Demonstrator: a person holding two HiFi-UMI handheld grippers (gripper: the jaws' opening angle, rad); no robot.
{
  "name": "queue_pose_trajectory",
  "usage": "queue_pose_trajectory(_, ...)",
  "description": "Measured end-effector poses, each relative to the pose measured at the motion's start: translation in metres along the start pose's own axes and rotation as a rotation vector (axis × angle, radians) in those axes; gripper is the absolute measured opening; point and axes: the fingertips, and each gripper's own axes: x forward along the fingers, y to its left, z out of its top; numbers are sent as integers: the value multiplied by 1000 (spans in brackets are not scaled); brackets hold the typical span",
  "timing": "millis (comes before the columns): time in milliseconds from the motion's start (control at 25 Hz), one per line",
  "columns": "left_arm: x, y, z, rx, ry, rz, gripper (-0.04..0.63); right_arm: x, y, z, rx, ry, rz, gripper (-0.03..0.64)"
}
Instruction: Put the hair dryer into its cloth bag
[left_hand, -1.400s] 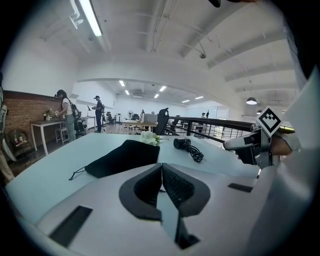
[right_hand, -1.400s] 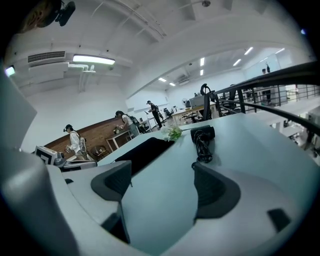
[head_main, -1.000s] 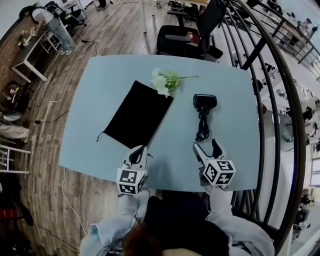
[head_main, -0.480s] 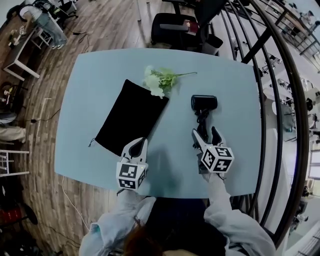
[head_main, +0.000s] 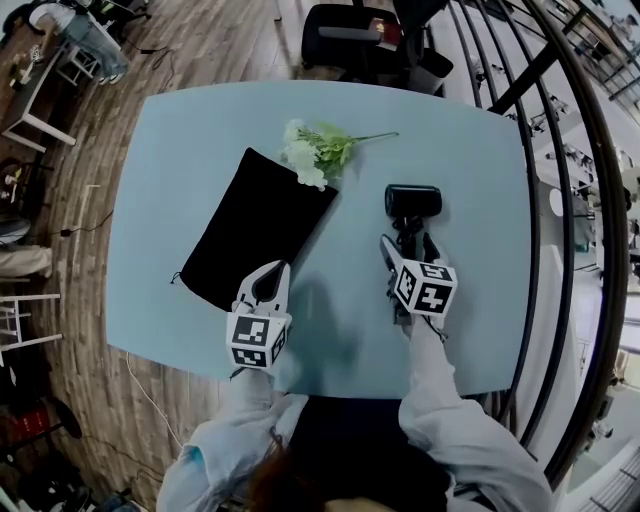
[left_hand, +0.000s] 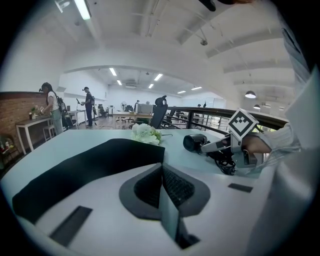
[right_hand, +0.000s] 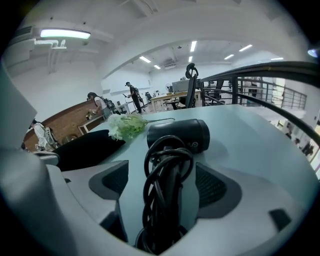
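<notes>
Straddling the hair dryer (head_main: 411, 203), the right tool (head_main: 407, 243) had just been opening wide, not gripping; the left tool (head_main: 269, 272) hung shut, empty, beside the cloth bag (head_main: 255, 230)

On the counter (head_main: 480, 150): hair dryer (head_main: 412, 200) and cloth bag (head_main: 255, 232)
The right tongs (head_main: 408, 242), jaws just opening, straddle the dryer's handle; the left tongs (head_main: 268, 272), closed, sit by the bag's edge.

Head view looks steeply down on the table (head_main: 200, 150). Both gripper views sit low (close to the surface), facing across it; both share the hair dryer (right_hand: 180, 132) and cloth bag (left_hand: 90, 165).
</notes>
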Motion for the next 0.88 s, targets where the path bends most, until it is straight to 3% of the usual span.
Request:
queue_pose_trajectory(280,2,4,-9,-15,20,17,17,20,-8,-16,-84,219,-149,448)
queue_pose_trajectory(360,2,10,-15,-19,28,36,17,19,-8,-17,-75,216,-159,423)
queue_pose_trajectory(440,-2,16,-12,-1,10,68,17,21,-10,-24,-58,198,-149,307)
queue_pose_trajectory(640,-17,3,58,147,-129,50,17,17,-8,-21,-61,172,-141,260)
queue_pose_trajectory(760,-19,27,73,169,-128,131,18,11,-9,-20,-82,148,-149,206)
queue_pose_trajectory(880,-31,54,69,185,-100,176,18,11,-11,-20,-74,130,-132,201)
